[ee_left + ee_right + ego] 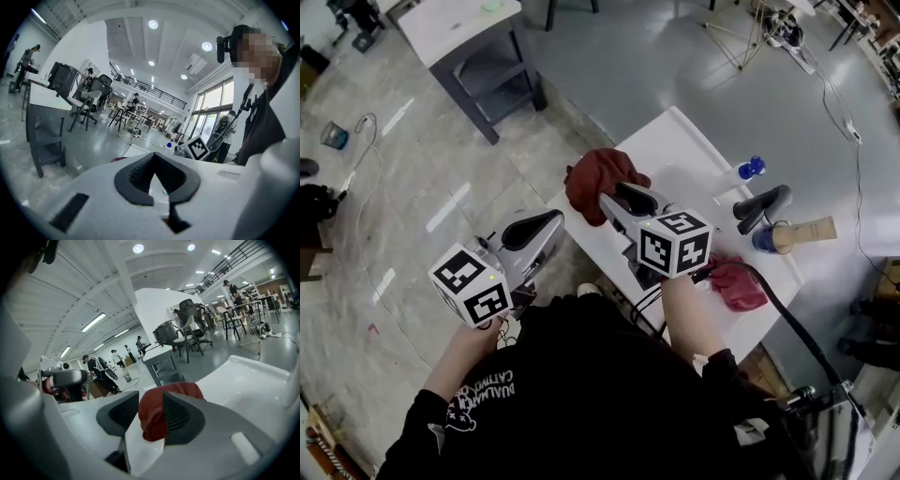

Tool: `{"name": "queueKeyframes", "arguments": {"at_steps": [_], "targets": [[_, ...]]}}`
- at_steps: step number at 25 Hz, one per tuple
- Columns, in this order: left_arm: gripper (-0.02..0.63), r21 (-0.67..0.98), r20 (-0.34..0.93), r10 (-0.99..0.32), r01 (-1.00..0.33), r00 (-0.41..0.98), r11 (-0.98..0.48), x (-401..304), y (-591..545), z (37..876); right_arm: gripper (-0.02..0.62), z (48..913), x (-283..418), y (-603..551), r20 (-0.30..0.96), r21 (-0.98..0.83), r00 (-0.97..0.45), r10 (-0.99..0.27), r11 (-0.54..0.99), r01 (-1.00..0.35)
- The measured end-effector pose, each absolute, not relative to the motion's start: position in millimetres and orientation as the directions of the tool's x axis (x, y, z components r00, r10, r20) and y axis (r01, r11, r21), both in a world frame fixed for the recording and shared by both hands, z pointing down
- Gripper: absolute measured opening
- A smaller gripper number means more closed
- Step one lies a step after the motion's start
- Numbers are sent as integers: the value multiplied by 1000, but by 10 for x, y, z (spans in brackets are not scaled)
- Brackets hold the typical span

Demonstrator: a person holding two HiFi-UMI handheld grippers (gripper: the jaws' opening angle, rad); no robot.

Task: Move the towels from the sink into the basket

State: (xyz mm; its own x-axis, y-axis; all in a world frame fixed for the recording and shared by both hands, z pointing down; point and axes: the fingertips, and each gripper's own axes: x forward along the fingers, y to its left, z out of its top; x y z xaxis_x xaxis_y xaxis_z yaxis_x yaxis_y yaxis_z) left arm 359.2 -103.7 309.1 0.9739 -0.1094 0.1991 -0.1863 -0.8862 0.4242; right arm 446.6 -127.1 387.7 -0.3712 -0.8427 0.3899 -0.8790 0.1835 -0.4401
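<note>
Right gripper jaws stand apart, a red towel just beyond their tips, ungripped. Left gripper jaws are closed on nothing. A second towel lies behind the right jaws. Both towels lie on the sink and no basket shows, so the moving looks barely begun.

1 towel lies heaped at the table's far-left corner, and a 2nd towel lies near its right edge, on the near side of the faucet. The right gripper hangs over the table between the 2 towels, just beside the far one. The left gripper is off the table's left edge, over the floor.
</note>
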Motion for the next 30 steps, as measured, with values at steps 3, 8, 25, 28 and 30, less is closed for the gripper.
{"name": "queueKeyframes", "arguments": {"at_steps": [3,8,25,28,30], "targets": [[5,423,224,-115,-203,968,-883,3571,-988,3149,186,4088,4537,-1305,433,-442,-347,-832,139,-886],[5,440,244,-163,-259,956,-860,3411,-973,3238,221,4392,4505,-1381,512,-396,-325,-795,118,-911],[5,494,211,-268,-339,940,-801,2647,-862,3338,32,4459,4413,-1346,581,-232,-139,-802,0,-973],[5,500,188,-281,-338,941,-797,2433,-783,3298,31,4326,4290,-1239,549,-195,-101,-830,-10,-981],[5,497,166,-285,-329,944,-803,2302,-705,3226,31,4195,4217,-1164,522,-174,-74,-850,-22,-984]]}}
